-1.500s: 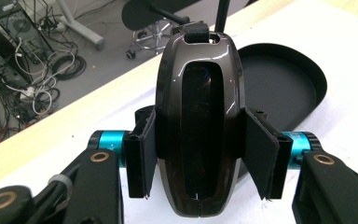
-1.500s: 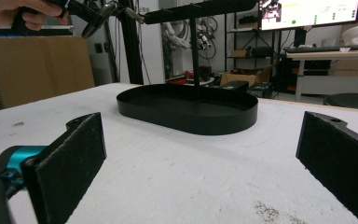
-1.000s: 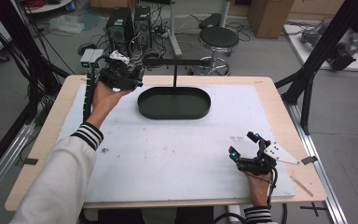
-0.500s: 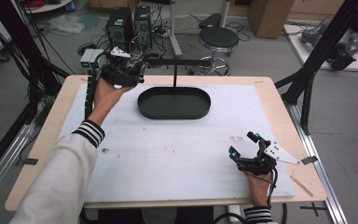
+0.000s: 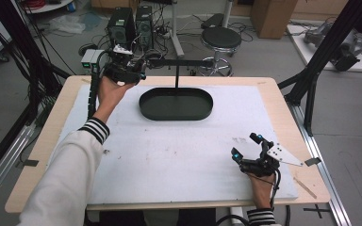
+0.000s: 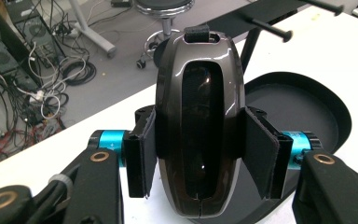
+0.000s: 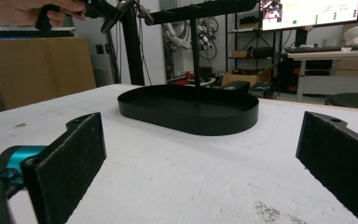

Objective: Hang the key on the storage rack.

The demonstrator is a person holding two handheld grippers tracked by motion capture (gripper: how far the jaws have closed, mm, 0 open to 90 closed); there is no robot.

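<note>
One glossy dark oval case sits clamped between the pads of the left gripper, raised above the far left part of the table, beside the end of the stand's crossbar. Just past it lies the black oval tray, from which the stand's post rises. Well apart, near the table's front right corner, the right gripper rests low with its jaws spread wide and nothing between them, facing the tray.
</note>
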